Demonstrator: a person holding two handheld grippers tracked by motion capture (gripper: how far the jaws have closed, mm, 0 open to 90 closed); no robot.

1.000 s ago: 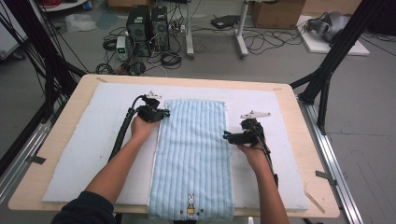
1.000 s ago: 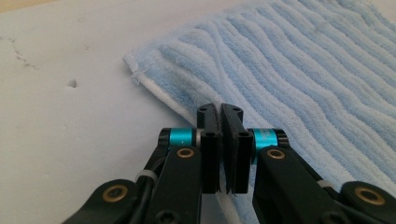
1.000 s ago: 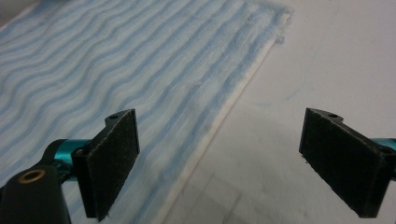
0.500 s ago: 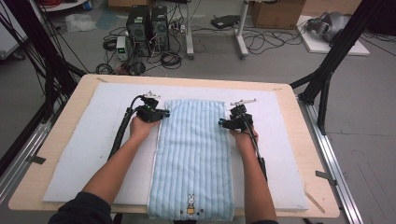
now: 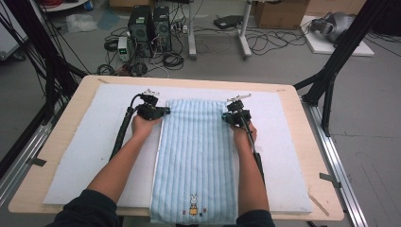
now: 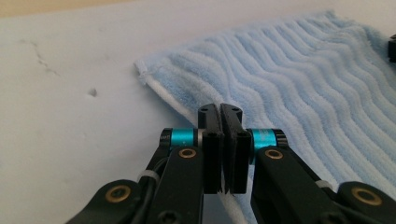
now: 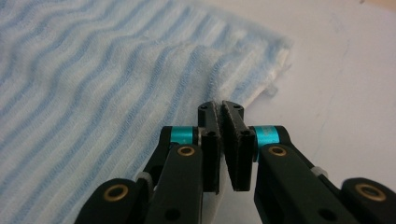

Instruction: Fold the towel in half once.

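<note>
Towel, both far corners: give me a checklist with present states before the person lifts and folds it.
1. Left gripper shut on the towel's left edge: ok.
2. Right gripper, jaws just closed, shut on the right edge near the corner: ok.
3. Both grips level with each other in the high view: ok.
4. Towel flat and straight on the white mat: ok.
5. How many layers each grip caught: cannot tell.
6. Near end hangs over the table edge: not ok.

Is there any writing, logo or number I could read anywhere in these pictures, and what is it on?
No readable text in any view.
The towel carries a small embroidered rabbit near its close edge: a picture, no letters.
The computer towers on the floor and the cardboard box behind them may bear labels, but they are too small and blurred to read.
</note>
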